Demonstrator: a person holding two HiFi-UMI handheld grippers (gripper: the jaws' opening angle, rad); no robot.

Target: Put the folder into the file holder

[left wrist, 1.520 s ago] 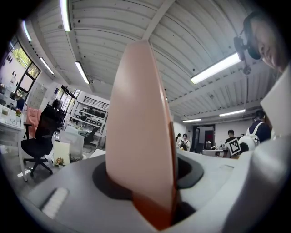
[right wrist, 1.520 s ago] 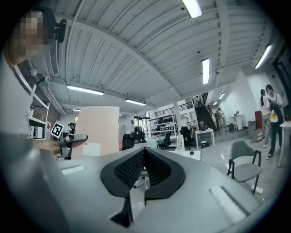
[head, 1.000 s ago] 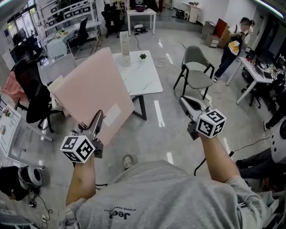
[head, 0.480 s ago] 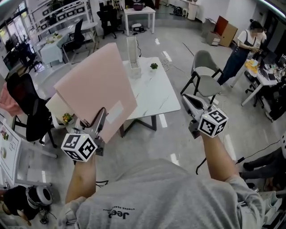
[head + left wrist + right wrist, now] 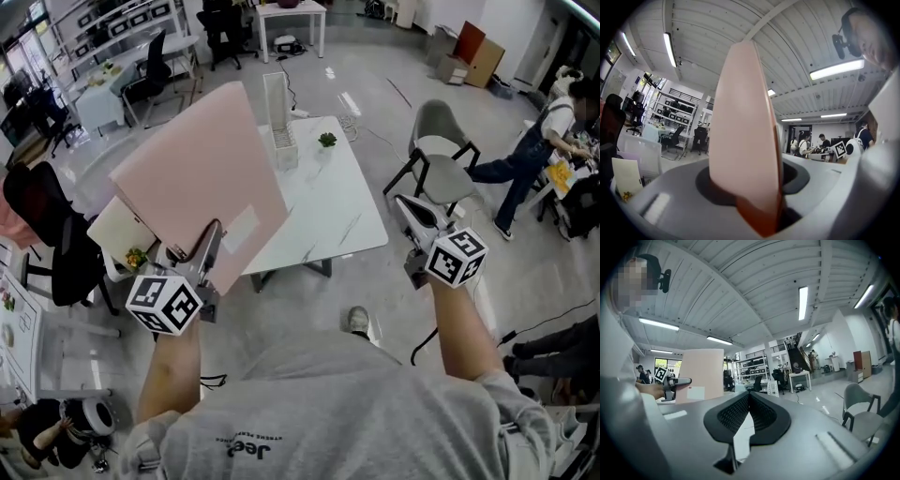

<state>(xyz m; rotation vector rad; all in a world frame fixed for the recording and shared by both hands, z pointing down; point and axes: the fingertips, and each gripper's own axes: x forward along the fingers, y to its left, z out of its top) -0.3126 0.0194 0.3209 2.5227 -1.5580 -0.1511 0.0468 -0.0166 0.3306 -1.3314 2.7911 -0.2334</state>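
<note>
File holder: standing upright near the far edge of the white surface, well apart from both grippers. Whether anything is sitting in it is too small to tell.
Plant: a small pot is sitting on the same surface, just to the right of the file holder.
Folder: pink, with a pale label near its lower edge. It is hanging tilted in the air over the left side of the surface, outside the file holder. In the head view its upper right corner is showing just left of the holder.
Left gripper: clamping the folder's lower edge. The folder is rising edge-on from between its jaws, which are pressing on both faces.
Right gripper: hovering off the right side of the surface above the floor. Its jaws are meeting at the tips and carrying nothing. It is staying well apart from the folder.
Chair: grey, standing beyond the right gripper.
Person: standing at the far right.
</note>
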